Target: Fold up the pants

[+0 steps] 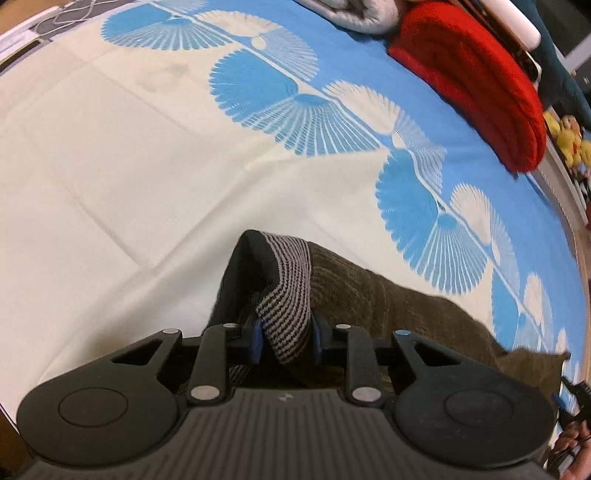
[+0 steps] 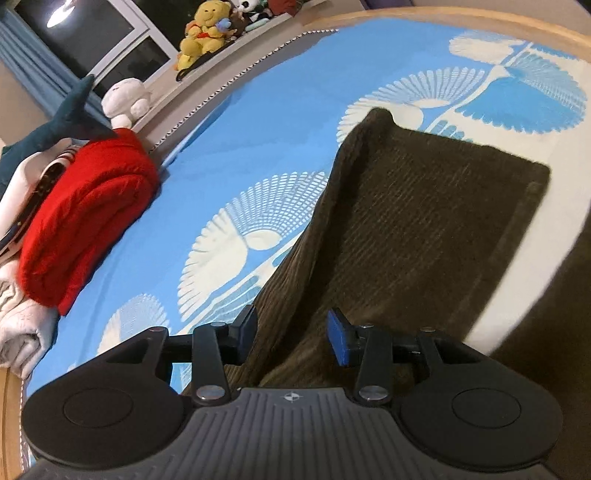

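Note:
Dark olive corduroy pants (image 2: pixel 417 206) lie on a bed sheet (image 2: pixel 258 110) printed in blue and cream fans. In the left wrist view my left gripper (image 1: pixel 287 338) is shut on the striped waistband (image 1: pixel 288 295) of the pants (image 1: pixel 388 295), lifting it off the sheet. In the right wrist view my right gripper (image 2: pixel 291 332) is open, its blue-padded fingers (image 2: pixel 340 341) standing on either side of a raised ridge of the pants fabric, not clamping it. The far leg end lies flat with its hem toward the right.
A folded red garment (image 2: pixel 81 218) and grey-white folded clothes (image 2: pixel 22 325) lie along the bed's far side, also in the left wrist view (image 1: pixel 476 81). Plush toys (image 2: pixel 203 33) sit on the sill. The wooden bed edge (image 2: pixel 480 22) curves behind the pants.

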`<action>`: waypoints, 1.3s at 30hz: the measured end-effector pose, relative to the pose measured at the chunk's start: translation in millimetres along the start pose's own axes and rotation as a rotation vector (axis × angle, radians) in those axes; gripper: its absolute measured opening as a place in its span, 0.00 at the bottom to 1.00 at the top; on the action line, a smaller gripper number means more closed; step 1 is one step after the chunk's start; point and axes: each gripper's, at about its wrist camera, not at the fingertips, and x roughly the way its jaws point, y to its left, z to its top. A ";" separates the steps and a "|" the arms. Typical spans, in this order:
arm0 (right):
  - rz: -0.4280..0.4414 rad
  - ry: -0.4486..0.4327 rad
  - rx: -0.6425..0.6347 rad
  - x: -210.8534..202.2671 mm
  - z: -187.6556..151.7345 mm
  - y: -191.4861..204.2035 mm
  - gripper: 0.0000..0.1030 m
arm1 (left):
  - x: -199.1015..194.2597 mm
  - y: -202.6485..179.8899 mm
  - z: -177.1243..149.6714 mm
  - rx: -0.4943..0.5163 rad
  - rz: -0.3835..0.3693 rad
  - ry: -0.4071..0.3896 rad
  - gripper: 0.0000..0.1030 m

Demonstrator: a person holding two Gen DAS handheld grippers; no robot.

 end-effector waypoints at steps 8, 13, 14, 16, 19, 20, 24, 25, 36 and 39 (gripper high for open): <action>0.010 0.032 0.084 44.5 -0.5 -4.4 0.43 | 12.2 -2.9 8.9 0.005 0.015 0.013 0.27; 0.007 0.070 0.047 59.4 -4.7 5.3 0.14 | 14.0 -3.8 8.6 0.021 0.023 0.016 0.27; 0.000 0.061 0.033 58.6 -4.4 8.2 0.11 | 13.6 -3.8 8.4 0.021 0.023 0.017 0.27; 0.001 0.042 0.024 52.7 -1.3 13.5 0.06 | 11.6 -3.7 8.1 0.025 0.019 0.018 0.27; 0.005 0.017 0.022 34.0 2.5 19.6 0.05 | 7.8 -3.3 7.5 0.033 0.014 0.017 0.27; 0.006 0.008 0.019 24.2 3.0 20.9 0.05 | 6.5 -2.9 6.9 0.031 0.010 0.015 0.27; 0.013 -0.025 -0.001 -25.9 4.5 18.4 0.05 | -4.4 -1.0 2.1 0.037 -0.009 -0.001 0.26; 0.014 -0.031 -0.008 -42.1 4.4 16.4 0.05 | -9.8 0.2 0.8 0.039 -0.016 -0.012 0.26; -0.216 0.395 0.022 -147.5 -80.3 -82.1 0.03 | -25.6 43.0 -22.9 0.102 0.044 0.041 0.26; -0.212 0.475 0.070 -149.1 -91.7 -111.8 0.05 | -14.6 48.1 -24.4 0.116 0.088 0.078 0.32</action>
